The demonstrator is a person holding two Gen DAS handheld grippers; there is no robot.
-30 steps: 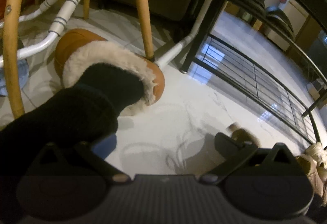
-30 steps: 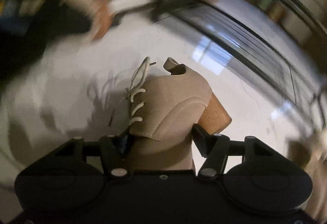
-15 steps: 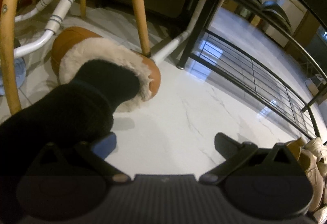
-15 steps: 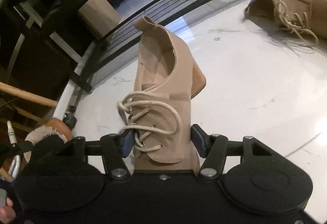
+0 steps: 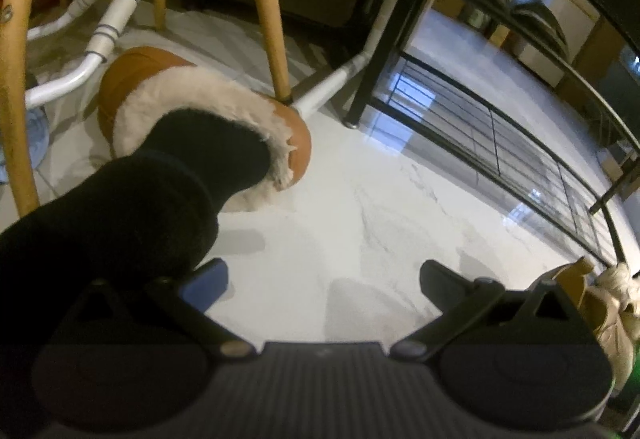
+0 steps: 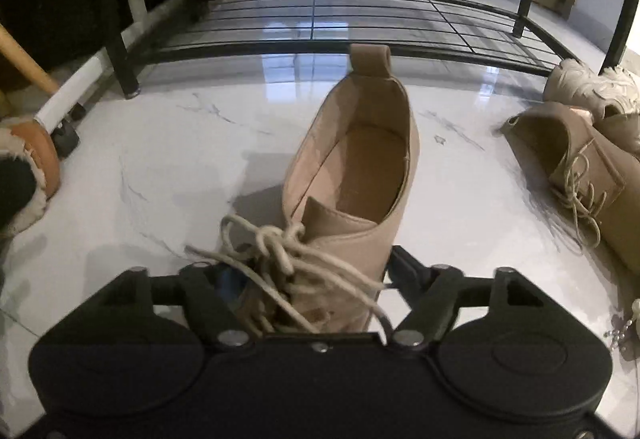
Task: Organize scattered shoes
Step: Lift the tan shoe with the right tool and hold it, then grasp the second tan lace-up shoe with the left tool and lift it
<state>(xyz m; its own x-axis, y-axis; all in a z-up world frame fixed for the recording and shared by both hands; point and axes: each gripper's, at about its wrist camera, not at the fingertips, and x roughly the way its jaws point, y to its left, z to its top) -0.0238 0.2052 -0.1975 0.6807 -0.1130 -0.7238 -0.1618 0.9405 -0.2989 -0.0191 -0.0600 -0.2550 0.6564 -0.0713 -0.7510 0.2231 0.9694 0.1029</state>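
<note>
A beige lace-up heeled shoe (image 6: 360, 167) sits between the fingers of my right gripper (image 6: 312, 267), toe and laces at the jaws and heel pointing toward the black wire shoe rack (image 6: 320, 19). The jaws are closing, and the pads press on the shoe's sides. Its matching shoe (image 6: 592, 175) lies on the white floor to the right, beside a pale sneaker (image 6: 588, 87). My left gripper (image 5: 324, 279) hangs open over bare floor with nothing between its fingers. Those same shoes (image 5: 600, 303) show at the right edge of the left wrist view.
A person's leg in a black sock (image 5: 140, 199) wears a tan fur-lined slipper (image 5: 200, 103) at the left. Wooden chair legs (image 5: 268, 11) and a white tube frame (image 5: 112, 23) stand behind it. The rack's low shelf (image 5: 500, 143) runs along the right.
My right gripper has swung round and rolled, so the beige shoe now sits upright with its heel toward the rack and is lower over the floor. The left gripper has stayed put.
</note>
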